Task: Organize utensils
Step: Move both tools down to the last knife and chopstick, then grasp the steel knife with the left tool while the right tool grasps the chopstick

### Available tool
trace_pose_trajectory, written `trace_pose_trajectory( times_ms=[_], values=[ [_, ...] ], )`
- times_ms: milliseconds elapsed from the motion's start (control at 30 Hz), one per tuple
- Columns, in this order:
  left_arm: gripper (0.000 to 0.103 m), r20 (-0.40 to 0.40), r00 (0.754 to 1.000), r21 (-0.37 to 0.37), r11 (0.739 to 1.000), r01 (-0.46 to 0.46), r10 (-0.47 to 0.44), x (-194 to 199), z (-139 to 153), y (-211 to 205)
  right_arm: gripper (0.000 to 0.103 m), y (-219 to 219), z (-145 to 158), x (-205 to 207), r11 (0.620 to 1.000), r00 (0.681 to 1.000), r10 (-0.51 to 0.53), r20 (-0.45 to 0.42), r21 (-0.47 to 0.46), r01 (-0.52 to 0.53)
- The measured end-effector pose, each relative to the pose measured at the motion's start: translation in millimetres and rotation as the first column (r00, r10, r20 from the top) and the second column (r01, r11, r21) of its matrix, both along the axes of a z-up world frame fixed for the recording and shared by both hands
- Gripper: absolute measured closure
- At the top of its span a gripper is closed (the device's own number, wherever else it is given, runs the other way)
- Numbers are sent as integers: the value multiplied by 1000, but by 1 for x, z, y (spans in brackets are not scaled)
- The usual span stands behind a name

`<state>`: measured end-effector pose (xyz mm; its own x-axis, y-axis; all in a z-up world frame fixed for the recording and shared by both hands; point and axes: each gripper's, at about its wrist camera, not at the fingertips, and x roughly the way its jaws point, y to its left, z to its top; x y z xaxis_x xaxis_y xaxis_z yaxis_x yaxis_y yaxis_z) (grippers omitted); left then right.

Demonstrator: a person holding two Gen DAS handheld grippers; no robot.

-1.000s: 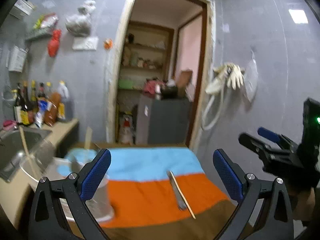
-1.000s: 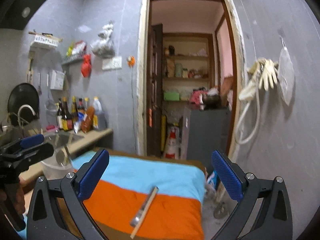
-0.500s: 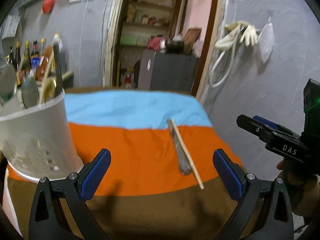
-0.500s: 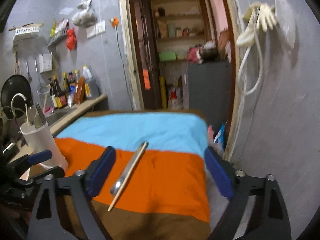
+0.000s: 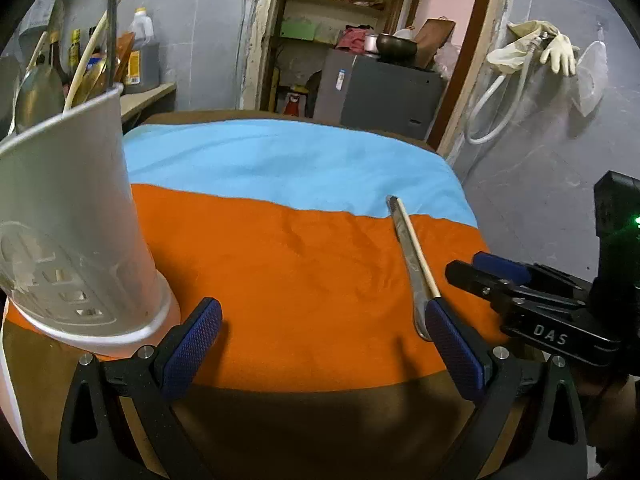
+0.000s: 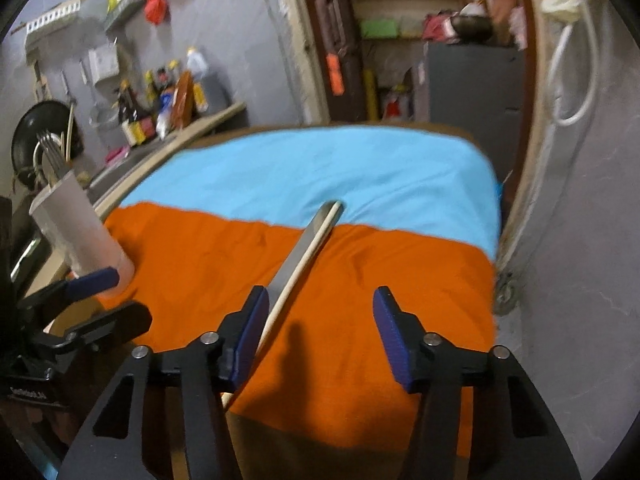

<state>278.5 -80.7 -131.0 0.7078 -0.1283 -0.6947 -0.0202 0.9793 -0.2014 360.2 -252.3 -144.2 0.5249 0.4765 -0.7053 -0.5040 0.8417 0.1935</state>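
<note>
Left wrist view: the left gripper (image 5: 320, 344) hangs released, its blue pads wide apart over the near edge of the table's striped cloth (image 5: 280, 272). The white utensil holder (image 5: 68, 232) stands at the near left corner, just beside the left finger, already bristling with handles, so it reads as the collecting point. A metal utensil (image 5: 408, 264) and a wooden chopstick (image 5: 416, 248) lie side by side, touching, toward the right edge, their near ends hidden behind the right finger. The right gripper (image 5: 480, 272) sits just beyond them.

Right wrist view: the right gripper (image 6: 318, 336) is also released, jaws spread, apparently lining up on the pair. The chopstick (image 6: 296, 268) and metal utensil (image 6: 298, 246) run beside its left pad rather than between the pads. The holder (image 6: 80, 232) stands near the left edge.
</note>
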Motion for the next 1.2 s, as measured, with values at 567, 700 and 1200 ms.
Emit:
trace_pose_trajectory(
  times_ms=[567,700,1200],
  values=[
    [10,-20,992,-9,992,126,-127,20,0,-15,96,-8,-13,11,999,995,-34,-91,-37,30],
    [33,-67,977,-5,979,205,-205,44,-4,-30,97,-25,-11,10,991,991,-115,-72,-71,110],
    [62,-195,937,55,951,304,-289,113,-19,-60,97,-54,-15,18,984,978,-147,-145,80,159]
  ],
)
